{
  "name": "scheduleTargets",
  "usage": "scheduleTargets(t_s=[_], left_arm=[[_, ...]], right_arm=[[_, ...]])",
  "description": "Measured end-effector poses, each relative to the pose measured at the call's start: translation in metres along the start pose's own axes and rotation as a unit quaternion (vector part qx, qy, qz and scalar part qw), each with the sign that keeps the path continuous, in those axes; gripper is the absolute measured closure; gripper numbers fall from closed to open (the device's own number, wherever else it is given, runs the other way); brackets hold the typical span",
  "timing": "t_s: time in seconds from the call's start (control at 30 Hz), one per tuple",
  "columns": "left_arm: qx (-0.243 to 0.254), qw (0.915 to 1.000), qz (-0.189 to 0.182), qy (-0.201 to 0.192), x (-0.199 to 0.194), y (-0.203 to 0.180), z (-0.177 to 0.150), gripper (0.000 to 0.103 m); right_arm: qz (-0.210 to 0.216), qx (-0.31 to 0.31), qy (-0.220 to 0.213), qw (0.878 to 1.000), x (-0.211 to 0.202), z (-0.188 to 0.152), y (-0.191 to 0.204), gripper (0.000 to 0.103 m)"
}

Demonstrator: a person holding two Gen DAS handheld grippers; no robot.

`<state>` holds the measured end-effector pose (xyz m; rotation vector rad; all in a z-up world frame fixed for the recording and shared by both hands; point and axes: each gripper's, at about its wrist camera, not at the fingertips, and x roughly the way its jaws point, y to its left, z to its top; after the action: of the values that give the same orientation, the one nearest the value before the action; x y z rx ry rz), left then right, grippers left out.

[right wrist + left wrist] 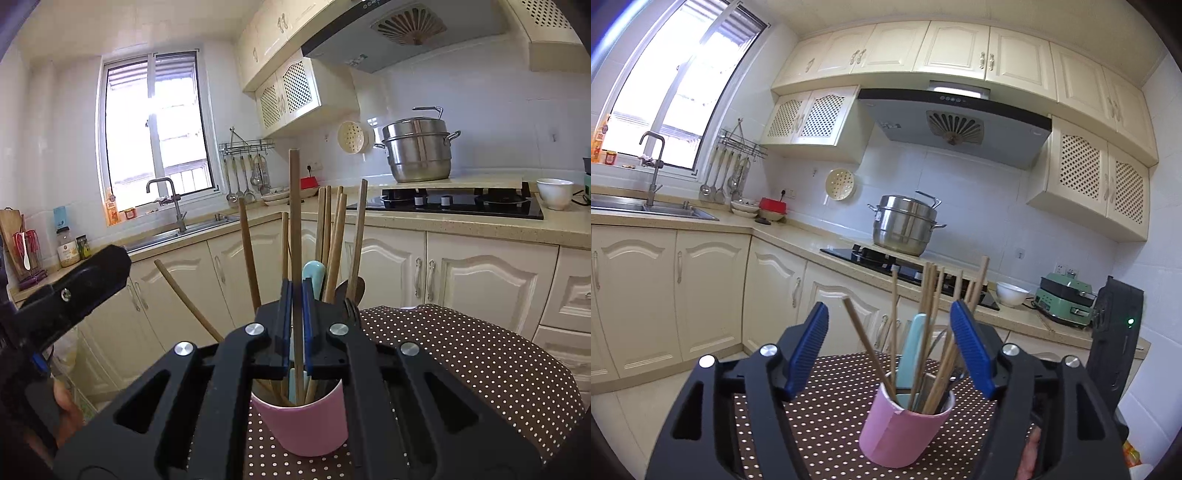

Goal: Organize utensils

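One pink cylindrical cup (306, 424) is stood on a brown white-dotted cloth (480, 362) over a table. Held in it: about nine wooden chopsticks (932, 332), counted with uncertainty where they overlap; one pale blue utensil handle (911, 343); one metal spoon (351, 290), partly hidden. One upright wooden chopstick (295, 221) is clamped between the closed blue pads of the right gripper (296, 321), directly above the cup. The left gripper (890, 347) is held spread wide, nothing between its pads, behind the cup. Beyond are catalogued one steel stacked steamer pot (421, 151), one white bowl (554, 194), one green appliance (1065, 299). No writing is legible.
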<state>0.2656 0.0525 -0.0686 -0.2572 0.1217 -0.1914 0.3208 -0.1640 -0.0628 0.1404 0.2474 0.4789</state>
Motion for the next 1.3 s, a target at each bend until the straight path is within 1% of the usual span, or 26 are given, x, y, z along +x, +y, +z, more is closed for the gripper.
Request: scheduleTargets(t_s=[0.07,0.17,0.27,0.3,0.33,0.37,0.4,0.57,0.63,0.77,0.8,0.87,0.93,1.0,1.07,1.2,1.3], left_arm=[[-0.002,0.9999,0.009,0.012,0.001,0.005,0.001,0.034],[-0.007,0.9995,0.018,0.023,0.000,0.011,0.001,0.032],[-0.003,0.9986,0.036,0.039,-0.001,0.014,0.002,0.031],[0.000,0.9983,0.041,0.042,-0.002,0.014,0.002,0.030],[0.003,0.9980,0.046,0.045,-0.003,0.013,0.004,0.029],[0.004,0.9978,0.048,0.046,-0.006,0.013,0.005,0.029],[0.006,0.9975,0.050,0.049,-0.009,0.013,0.006,0.028],[0.028,0.9950,0.076,0.058,-0.026,0.006,0.010,0.025],[0.037,0.9938,0.087,0.058,-0.035,0.002,0.012,0.023],[0.052,0.9919,0.101,0.056,-0.059,-0.007,0.016,0.023],[0.057,0.9915,0.104,0.054,-0.067,-0.010,0.018,0.022],[0.063,0.9911,0.105,0.051,-0.081,-0.016,0.019,0.022],[0.067,0.9912,0.105,0.046,-0.094,-0.022,0.021,0.021],[0.072,0.9909,0.105,0.043,-0.109,-0.029,0.023,0.020],[0.074,0.9912,0.101,0.045,-0.123,-0.035,0.025,0.018],[0.082,0.9919,0.084,0.048,-0.148,-0.046,0.026,0.017],[0.100,0.9900,0.090,0.041,-0.168,-0.055,0.025,0.017]], right_arm=[[0.001,0.003,0.002,1.000,0.000,0.000,0.000,0.097],[0.016,0.009,0.007,1.000,-0.001,0.002,0.001,0.096],[0.006,0.000,0.001,1.000,-0.007,0.005,0.006,0.093],[0.003,-0.001,-0.001,1.000,-0.010,0.006,0.007,0.081],[0.002,-0.001,-0.003,1.000,-0.013,0.008,0.008,0.058],[0.002,0.001,-0.009,1.000,-0.017,0.009,0.008,0.046],[0.004,0.003,-0.019,1.000,-0.023,0.011,0.009,0.045],[0.005,0.003,-0.033,0.999,-0.046,0.022,0.017,0.045],[0.002,0.002,-0.038,0.999,-0.060,0.026,0.022,0.042],[-0.025,-0.006,-0.041,0.999,-0.091,0.025,0.037,0.037],[-0.033,-0.008,-0.040,0.999,-0.099,0.024,0.041,0.034],[-0.049,-0.012,-0.038,0.998,-0.112,0.022,0.048,0.033],[-0.063,-0.016,-0.036,0.997,-0.128,0.019,0.056,0.028],[-0.077,-0.018,-0.030,0.996,-0.143,0.014,0.063,0.028],[-0.082,-0.018,-0.028,0.996,-0.155,0.011,0.070,0.026],[-0.094,-0.013,-0.029,0.995,-0.179,0.005,0.083,0.023],[-0.101,-0.013,-0.037,0.994,-0.199,0.001,0.096,0.019]])
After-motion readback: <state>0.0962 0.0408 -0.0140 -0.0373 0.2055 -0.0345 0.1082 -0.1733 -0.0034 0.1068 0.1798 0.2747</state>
